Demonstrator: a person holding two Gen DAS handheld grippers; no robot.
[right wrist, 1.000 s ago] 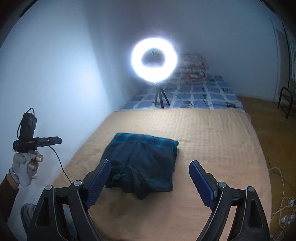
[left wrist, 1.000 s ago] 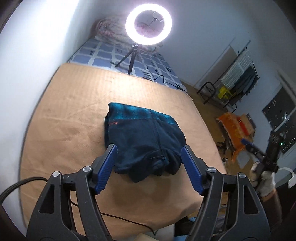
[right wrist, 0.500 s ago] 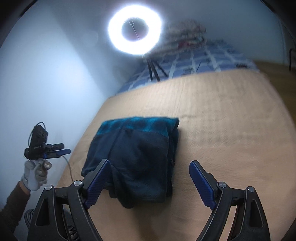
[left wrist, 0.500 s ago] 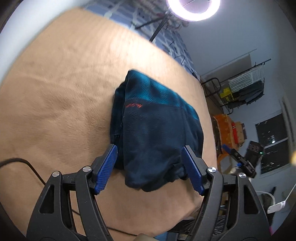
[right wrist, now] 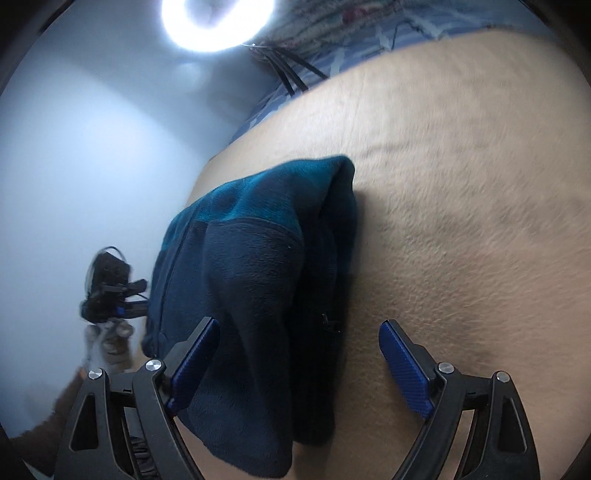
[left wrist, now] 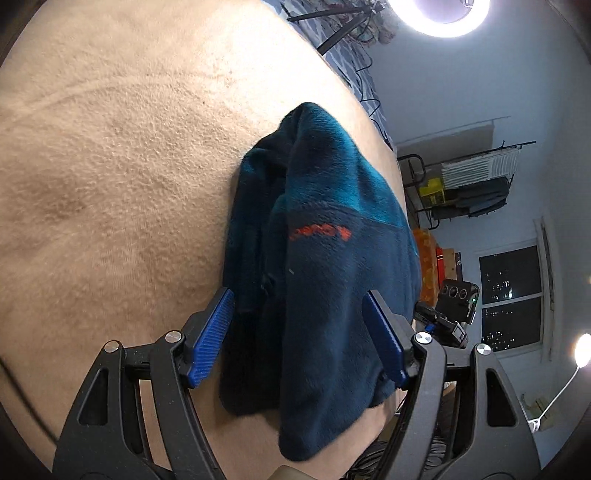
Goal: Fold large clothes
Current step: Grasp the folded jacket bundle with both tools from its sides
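A dark navy and teal fleece jacket [left wrist: 325, 266] with an orange logo lies folded in a thick bundle on the tan bed cover [left wrist: 110, 184]. My left gripper [left wrist: 301, 332] is open, its blue pads either side of the bundle's near left part, just above it. In the right wrist view the same jacket [right wrist: 258, 280] lies under my right gripper [right wrist: 299, 354], which is open and spans the bundle's right edge. Neither gripper holds cloth.
A lit ring light [left wrist: 439, 14] on a tripod stands at the far end of the bed, shown also in the right wrist view [right wrist: 214, 22]. A drying rack [left wrist: 472, 184] and orange clutter [left wrist: 428, 258] stand beyond the bed's right side. A pale wall [right wrist: 92, 147] runs along the left.
Both grippers have dropped down and forward to the folded jacket, which now fills the space between their open jaws. The jacket has not moved.
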